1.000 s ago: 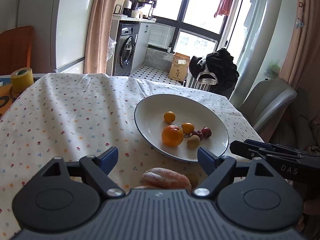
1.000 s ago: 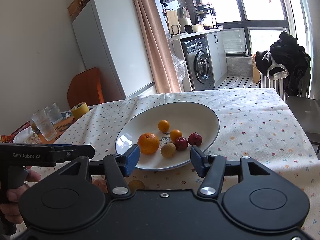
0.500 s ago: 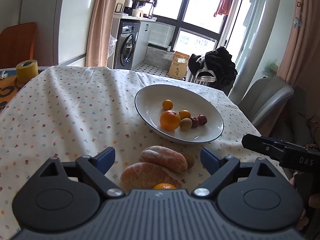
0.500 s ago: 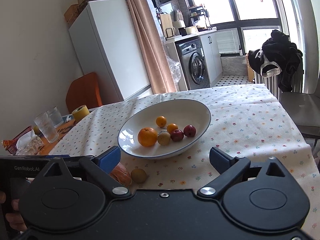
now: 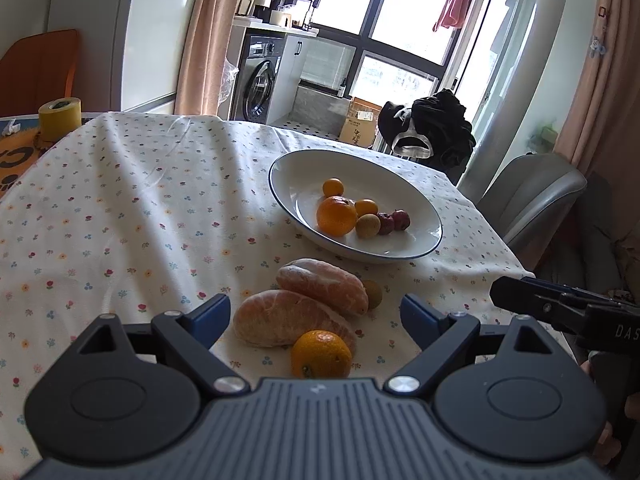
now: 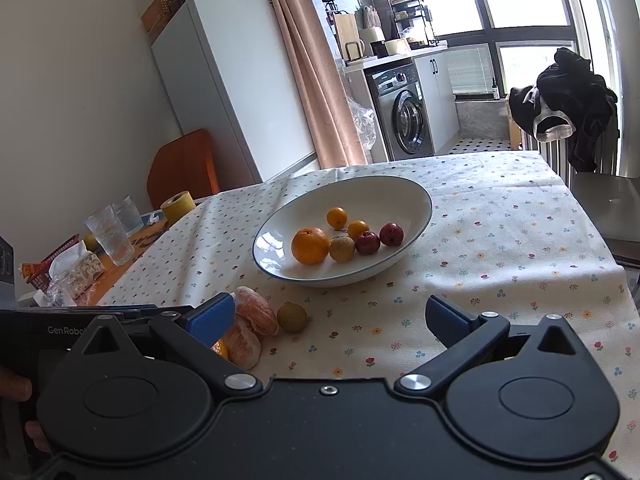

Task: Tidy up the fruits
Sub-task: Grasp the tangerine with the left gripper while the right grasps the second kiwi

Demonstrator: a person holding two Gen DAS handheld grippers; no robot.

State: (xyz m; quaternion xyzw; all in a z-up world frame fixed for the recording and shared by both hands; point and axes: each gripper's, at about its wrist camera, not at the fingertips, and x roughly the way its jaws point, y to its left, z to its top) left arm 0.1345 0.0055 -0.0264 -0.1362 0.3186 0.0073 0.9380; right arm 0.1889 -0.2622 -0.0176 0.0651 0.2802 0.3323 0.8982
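Both grippers are held wide apart and empty above the near table edge: the left gripper (image 5: 316,314) over the loose fruit, the right gripper (image 6: 330,316) beside it. Six fruits are already gathered in the bowl (image 5: 416,204). Two peeled segments (image 5: 288,320), a small orange (image 5: 320,354) and a small brown fruit (image 5: 373,293) are left on the cloth (image 5: 120,216), near the bowl. A pick appears to be in preparation; the left fingers would need lowering around one piece before closing. In the right view the orange is almost hidden behind a fingertip. What kind the brown fruit is cannot be made out.
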